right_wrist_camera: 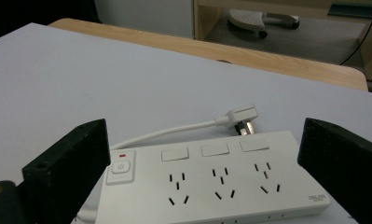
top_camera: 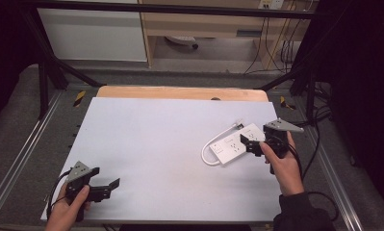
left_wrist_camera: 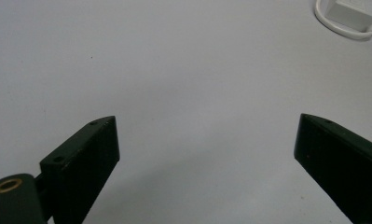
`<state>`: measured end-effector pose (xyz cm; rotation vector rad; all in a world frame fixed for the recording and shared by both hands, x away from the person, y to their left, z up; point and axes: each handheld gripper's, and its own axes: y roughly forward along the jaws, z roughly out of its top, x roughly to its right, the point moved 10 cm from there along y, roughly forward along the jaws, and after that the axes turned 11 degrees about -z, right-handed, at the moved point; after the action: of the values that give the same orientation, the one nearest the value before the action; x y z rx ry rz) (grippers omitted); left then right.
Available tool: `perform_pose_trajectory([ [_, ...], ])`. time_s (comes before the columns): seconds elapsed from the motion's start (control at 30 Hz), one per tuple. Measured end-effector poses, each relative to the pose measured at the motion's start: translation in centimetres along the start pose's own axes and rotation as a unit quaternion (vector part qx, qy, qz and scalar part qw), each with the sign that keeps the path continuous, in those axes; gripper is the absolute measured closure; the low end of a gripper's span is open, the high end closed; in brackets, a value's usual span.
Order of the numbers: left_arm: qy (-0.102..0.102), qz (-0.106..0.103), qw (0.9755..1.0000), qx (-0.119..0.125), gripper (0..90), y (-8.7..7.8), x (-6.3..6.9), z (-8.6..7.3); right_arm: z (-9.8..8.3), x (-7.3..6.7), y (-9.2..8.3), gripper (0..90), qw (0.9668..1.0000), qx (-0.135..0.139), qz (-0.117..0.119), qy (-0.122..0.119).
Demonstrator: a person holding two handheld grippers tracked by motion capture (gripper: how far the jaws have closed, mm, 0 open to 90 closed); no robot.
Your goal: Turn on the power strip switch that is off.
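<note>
On the right half of the table [top_camera: 146, 144], a white power strip [top_camera: 235, 143] lies flat and slanted, its face up. Seen from the right gripper view, it carries 3 socket groups in a row, each with a blank white rectangle above it, and a power button [right_wrist_camera: 121, 167] with a small red mark at its left end. A white cord [top_camera: 210, 150] leaves that end, loops around and runs along the far side of the strip to a plug [right_wrist_camera: 242, 116], which rests on the table just beside the strip's far edge.

The right gripper [top_camera: 251, 142] is held at the strip's near right end, reaching over it from the person's side. Its jaws are wide apart, and in the right gripper view they stand to either side of the strip's length, 1 near the button end and 1 past the other end. Whether they touch the strip cannot be told.

The left gripper [top_camera: 108, 188] sits low at the near left corner of the table, well apart from the strip, gripped by the left hand [top_camera: 69, 207]. Its jaws are also spread wide with bare table between them; the left gripper view catches the cord's loop far off at the top right.

A wooden edge [top_camera: 180, 93] shows beyond the table's white surface.
</note>
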<state>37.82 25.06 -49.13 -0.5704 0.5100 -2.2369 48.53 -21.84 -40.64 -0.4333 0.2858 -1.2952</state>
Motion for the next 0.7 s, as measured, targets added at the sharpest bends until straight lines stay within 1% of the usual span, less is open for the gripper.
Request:
perform_pose_trajectory([
  [0.2, 0.0, 0.0, 1.0, 0.0, 6.6, 0.0, 0.0, 0.0, -0.3, 0.4, -0.8, 2.9, 0.9999, 0.01, -0.002, -0.003],
  [0.37, 0.001, 0.0, 1.0, 0.001, 6.6, 0.0, 0.0, 0.0, -0.7, 0.8, -1.6, 3.0, 0.9998, 0.019, -0.001, 0.0],
  [0.5, 0.001, 0.0, 1.0, 0.002, 6.7, -0.1, 0.0, 0.1, -1.4, 1.2, -2.0, 3.7, 0.9998, 0.019, -0.003, -0.004],
  [0.6, 0.002, -0.001, 1.0, 0.005, 6.6, -0.1, 0.1, 0.2, -2.2, 1.5, -2.3, 4.5, 0.9998, 0.019, -0.004, 0.001],
  [0.63, 0.004, -0.001, 1.0, 0.006, 6.7, -0.1, 0.1, 0.2, -2.6, 1.6, -2.3, 5.7, 0.9998, 0.018, -0.001, 0.007],
  [0.7, 0.005, -0.001, 0.9999, 0.009, 6.6, -0.2, 0.2, 0.4, -3.5, 1.9, -2.3, 6.3, 0.9999, 0.014, 0.001, 0.009],
])
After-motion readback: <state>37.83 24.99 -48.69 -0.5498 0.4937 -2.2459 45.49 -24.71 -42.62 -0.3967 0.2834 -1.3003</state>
